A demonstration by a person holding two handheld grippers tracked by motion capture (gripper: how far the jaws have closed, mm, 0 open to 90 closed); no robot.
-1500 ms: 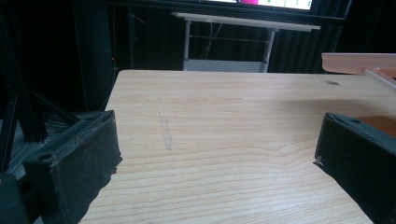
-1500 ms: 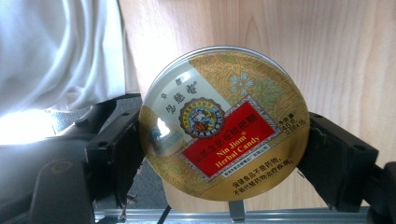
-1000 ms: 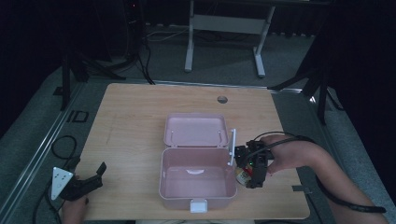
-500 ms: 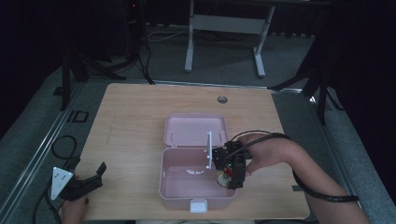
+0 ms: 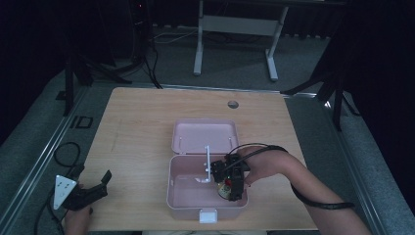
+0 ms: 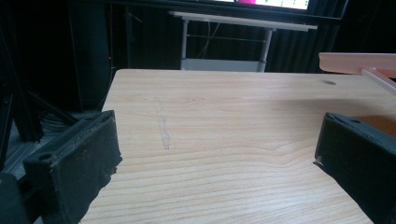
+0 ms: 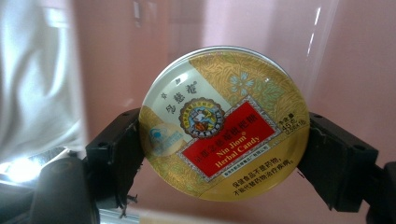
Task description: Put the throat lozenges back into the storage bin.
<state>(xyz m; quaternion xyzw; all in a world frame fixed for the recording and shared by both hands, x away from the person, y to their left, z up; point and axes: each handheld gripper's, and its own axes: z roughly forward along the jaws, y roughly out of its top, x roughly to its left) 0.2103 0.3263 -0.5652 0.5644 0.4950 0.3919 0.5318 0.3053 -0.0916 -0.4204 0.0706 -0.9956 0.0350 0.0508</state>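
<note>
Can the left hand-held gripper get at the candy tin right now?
Probably not. The candy tin is clamped in the right hand-held gripper, down inside the pink box. The left hand-held gripper sits open at the table's near-left corner, apart from the box, whose wall stands between.

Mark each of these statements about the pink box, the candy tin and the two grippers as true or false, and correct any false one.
1. The right gripper holds a round candy tin between its jaws. True.
2. The pink box is closed. False: its lid lies open behind it.
3. The left gripper grips the box's latch. False: its jaws stand apart over bare table, holding nothing.
4. In the high view, the right gripper is over the box's open compartment. True.
5. The tin's label is blue. False: it is gold with a red band.
</note>
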